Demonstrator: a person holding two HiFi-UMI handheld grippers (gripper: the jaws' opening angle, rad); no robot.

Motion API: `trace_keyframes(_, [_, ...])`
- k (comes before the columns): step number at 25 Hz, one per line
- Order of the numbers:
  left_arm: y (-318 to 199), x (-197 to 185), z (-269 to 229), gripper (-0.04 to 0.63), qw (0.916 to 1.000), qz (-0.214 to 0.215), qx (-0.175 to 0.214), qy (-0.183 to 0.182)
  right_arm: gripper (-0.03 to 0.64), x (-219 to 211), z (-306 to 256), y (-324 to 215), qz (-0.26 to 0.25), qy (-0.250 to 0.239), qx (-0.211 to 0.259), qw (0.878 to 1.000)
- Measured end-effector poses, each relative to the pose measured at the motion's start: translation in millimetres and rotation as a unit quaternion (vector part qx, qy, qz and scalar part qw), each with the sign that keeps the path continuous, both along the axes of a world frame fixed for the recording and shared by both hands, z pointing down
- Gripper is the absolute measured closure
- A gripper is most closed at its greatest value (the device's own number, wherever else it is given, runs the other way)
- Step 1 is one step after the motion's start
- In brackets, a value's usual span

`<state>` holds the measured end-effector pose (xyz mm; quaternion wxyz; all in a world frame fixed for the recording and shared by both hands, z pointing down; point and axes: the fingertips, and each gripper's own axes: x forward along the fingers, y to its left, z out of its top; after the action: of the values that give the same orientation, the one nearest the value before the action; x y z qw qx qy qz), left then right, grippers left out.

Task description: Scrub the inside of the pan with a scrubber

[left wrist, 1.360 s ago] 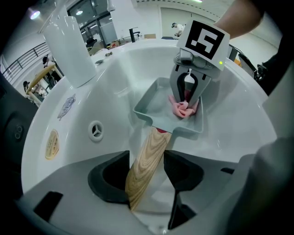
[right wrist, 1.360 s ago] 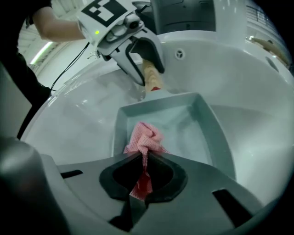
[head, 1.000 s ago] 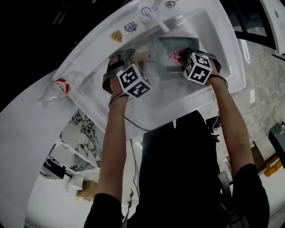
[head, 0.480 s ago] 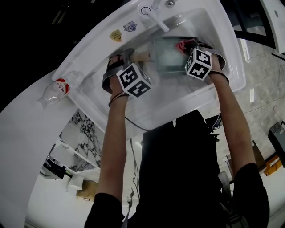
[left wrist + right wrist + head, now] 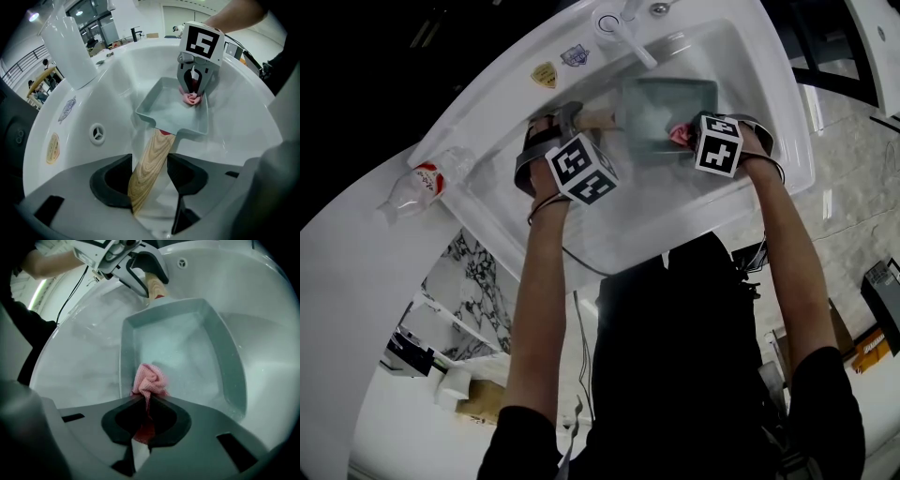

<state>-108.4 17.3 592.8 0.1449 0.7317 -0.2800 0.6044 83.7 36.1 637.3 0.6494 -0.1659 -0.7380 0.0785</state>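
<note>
Two tongs, one pan, one scrubber: my left tongs clamp the pan's wooden handle in the sink. My right tongs pinch the pink mesh scrubber, which sits inside the pan against the wall nearest them.

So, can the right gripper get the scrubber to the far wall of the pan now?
Probably yes. The right gripper holds the scrubber at the near edge of the pan, and nothing lies inside to block it.
</note>
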Motion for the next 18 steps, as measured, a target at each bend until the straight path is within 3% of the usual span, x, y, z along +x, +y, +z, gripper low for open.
trace_keyframes(3, [0.0, -0.1, 0.2, 0.362, 1.0, 0.005, 0.003, -0.002, 0.572, 1.8, 0.7, -8.7, 0.004, 0.012, 0.018, 1.0])
trace_keyframes(8, [-0.5, -0.3, -0.2, 0.362, 1.0, 0.007, 0.004, -0.004, 0.572, -0.3, 2.7, -43.4, 0.029, 0.013, 0.094, 0.995])
trace_keyframes(18, [-1.9, 0.2, 1.1, 0.362, 0.9999, 0.007, 0.008, -0.005, 0.572, -13.5, 4.4, -103.5, 0.052, 0.005, 0.236, 0.97])
